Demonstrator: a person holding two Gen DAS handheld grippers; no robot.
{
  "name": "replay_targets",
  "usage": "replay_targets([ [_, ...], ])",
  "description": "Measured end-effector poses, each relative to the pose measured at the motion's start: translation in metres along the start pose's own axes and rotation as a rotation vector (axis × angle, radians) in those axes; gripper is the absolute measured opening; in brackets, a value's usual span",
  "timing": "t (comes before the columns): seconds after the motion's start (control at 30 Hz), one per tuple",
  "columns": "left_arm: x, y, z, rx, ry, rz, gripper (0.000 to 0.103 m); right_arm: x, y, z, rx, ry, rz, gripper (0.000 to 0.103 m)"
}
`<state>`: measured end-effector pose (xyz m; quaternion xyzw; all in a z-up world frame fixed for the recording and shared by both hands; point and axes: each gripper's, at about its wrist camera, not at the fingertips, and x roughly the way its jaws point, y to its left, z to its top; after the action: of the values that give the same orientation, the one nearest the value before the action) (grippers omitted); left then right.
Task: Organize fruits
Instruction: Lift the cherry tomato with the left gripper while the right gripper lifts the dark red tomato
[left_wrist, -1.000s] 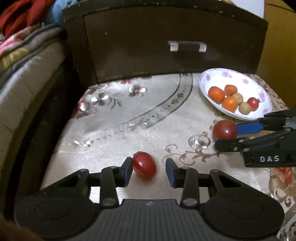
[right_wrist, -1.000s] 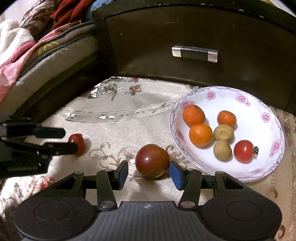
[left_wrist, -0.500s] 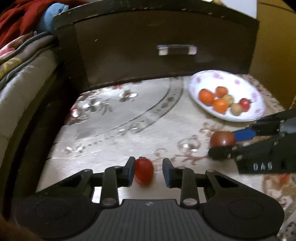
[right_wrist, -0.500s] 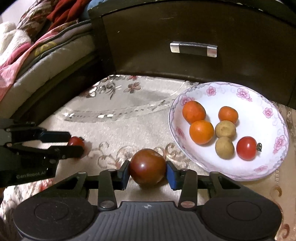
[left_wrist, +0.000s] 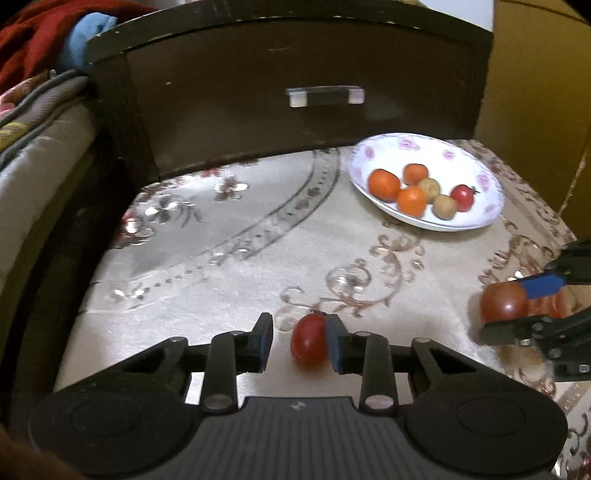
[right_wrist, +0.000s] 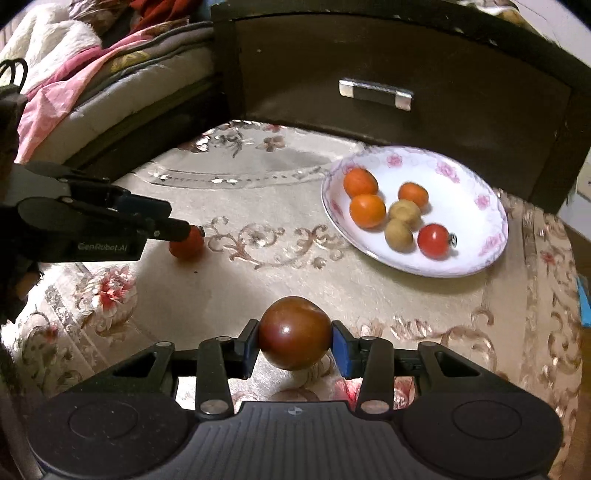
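Observation:
A small red tomato (left_wrist: 309, 341) lies on the patterned cloth between the fingers of my left gripper (left_wrist: 299, 343). It touches the right pad; a gap shows at the left pad. It also shows in the right wrist view (right_wrist: 186, 242). My right gripper (right_wrist: 294, 341) is shut on a large dark red tomato (right_wrist: 294, 333) and holds it above the cloth; it also shows in the left wrist view (left_wrist: 504, 306). A white floral plate (right_wrist: 476, 177) holds several fruits: oranges, two tan ones and a red tomato (right_wrist: 433, 240).
A dark wooden drawer front (right_wrist: 376, 94) with a metal handle stands behind the plate. A bed with blankets (right_wrist: 74, 81) runs along the left. The cloth-covered table (left_wrist: 229, 236) drops off at its left edge.
My right gripper closed on the dark tomato and lifted it off the cloth, drawing back. My left gripper narrowed around the small tomato, then shifted so the fruit sits against its right pad.

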<state>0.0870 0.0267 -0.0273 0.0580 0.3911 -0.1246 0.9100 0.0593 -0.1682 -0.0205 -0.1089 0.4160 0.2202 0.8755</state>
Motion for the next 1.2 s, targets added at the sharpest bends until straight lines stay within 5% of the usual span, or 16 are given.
replay_targets([
  [0.23, 0.01, -0.014, -0.004, 0.026, 0.033, -0.058, 0.042, 0.013, -0.005, -0.009, 0.023, 0.022, 0.012, 0.035],
  [0.8, 0.015, -0.026, -0.009, 0.074, 0.057, -0.062, 0.04, 0.016, -0.006, -0.01, 0.014, 0.016, 0.045, 0.043],
  [1.2, 0.012, -0.043, -0.005, 0.092, 0.073, -0.038, 0.036, 0.015, -0.004, -0.01, -0.017, 0.034, 0.019, 0.035],
])
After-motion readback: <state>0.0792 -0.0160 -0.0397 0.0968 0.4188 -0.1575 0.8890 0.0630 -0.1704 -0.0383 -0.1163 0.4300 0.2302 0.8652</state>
